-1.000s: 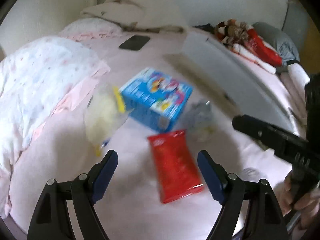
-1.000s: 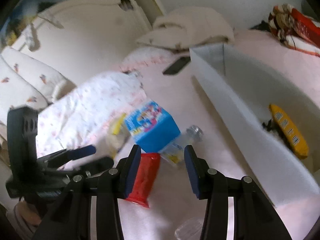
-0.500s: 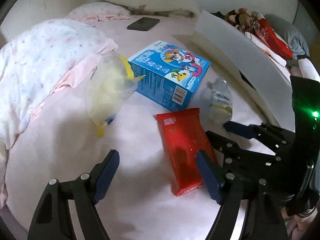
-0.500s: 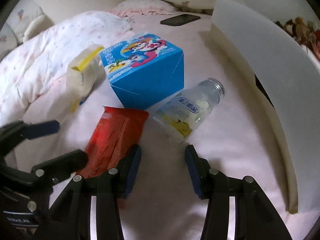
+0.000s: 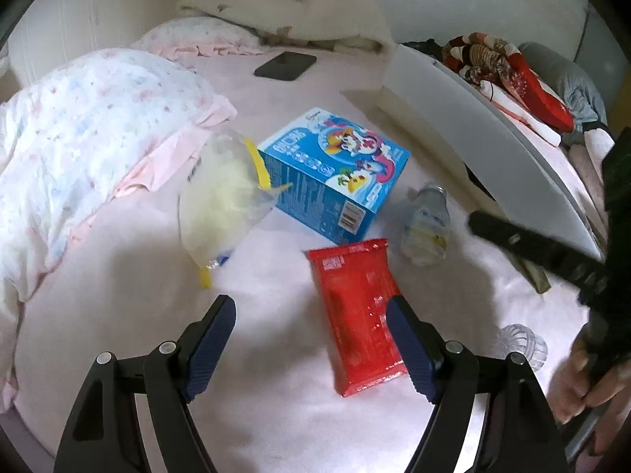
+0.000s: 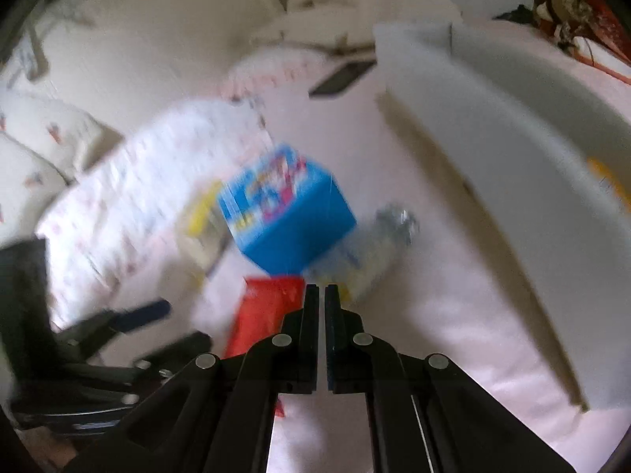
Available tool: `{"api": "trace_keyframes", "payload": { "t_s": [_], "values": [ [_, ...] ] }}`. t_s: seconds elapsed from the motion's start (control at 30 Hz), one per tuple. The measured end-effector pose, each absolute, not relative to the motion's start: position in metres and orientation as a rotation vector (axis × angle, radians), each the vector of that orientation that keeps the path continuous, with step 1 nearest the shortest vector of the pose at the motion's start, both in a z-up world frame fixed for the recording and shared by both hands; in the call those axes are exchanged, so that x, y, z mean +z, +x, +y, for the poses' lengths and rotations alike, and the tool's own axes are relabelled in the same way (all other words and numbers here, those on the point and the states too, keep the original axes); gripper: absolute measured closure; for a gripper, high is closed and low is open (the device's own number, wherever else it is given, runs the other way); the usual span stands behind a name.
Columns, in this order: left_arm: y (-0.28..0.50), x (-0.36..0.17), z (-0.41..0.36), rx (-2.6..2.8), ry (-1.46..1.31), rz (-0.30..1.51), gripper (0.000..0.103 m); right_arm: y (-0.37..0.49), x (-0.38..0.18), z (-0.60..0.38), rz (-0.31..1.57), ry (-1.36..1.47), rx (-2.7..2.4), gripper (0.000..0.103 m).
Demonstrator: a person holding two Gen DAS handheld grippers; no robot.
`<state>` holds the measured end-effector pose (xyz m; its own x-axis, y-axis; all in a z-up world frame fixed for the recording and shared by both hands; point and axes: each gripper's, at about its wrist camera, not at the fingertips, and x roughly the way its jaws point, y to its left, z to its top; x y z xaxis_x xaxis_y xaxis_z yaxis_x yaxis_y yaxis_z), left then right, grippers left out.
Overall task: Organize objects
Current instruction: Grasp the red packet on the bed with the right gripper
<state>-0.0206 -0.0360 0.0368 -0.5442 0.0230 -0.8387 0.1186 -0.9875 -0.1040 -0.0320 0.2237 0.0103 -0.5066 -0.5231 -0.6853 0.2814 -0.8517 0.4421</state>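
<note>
Left tongs (image 5: 311, 325) angle down, spread wide over the red packet (image 5: 357, 315); right tongs (image 6: 320, 295) just snapped closed, seemingly empty, near it.

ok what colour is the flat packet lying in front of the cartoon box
Red: the flat packet is a glossy red wrapper, clearest in the left wrist view.

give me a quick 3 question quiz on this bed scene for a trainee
1. True or false: the right gripper is shut with nothing between its fingertips.
2. Which item lies between the left gripper's open jaws in the left wrist view? A) blue box B) red packet C) small bottle
3. Fill in: the clear bag with a yellow strip leans against the ____ box.

Key
1. True; the jaws have just been closing and now meet on nothing.
2. B
3. blue
</note>
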Motion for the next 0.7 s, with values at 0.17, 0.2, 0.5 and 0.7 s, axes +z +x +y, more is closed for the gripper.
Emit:
{"api": "trace_keyframes", "payload": {
  "t_s": [0.17,0.2,0.5,0.7],
  "values": [
    [-0.021,0.039,-0.045,-2.692,1.482,0.297,0.026,-0.044,0.008,0.236,-0.53,1.226,-2.318,0.096],
    [-0.021,0.039,-0.047,-2.694,1.493,0.313,0.026,-0.046,0.006,0.236,-0.539,1.25,-2.313,0.095],
    [-0.015,0.048,-0.073,-2.541,1.401,0.246,0.026,-0.053,-0.017,0.176,-0.44,1.388,-2.164,0.064],
    [-0.013,0.057,-0.097,-2.561,1.345,0.355,0.026,-0.039,-0.033,0.089,0.115,1.335,-2.26,0.045]
  ]
}}
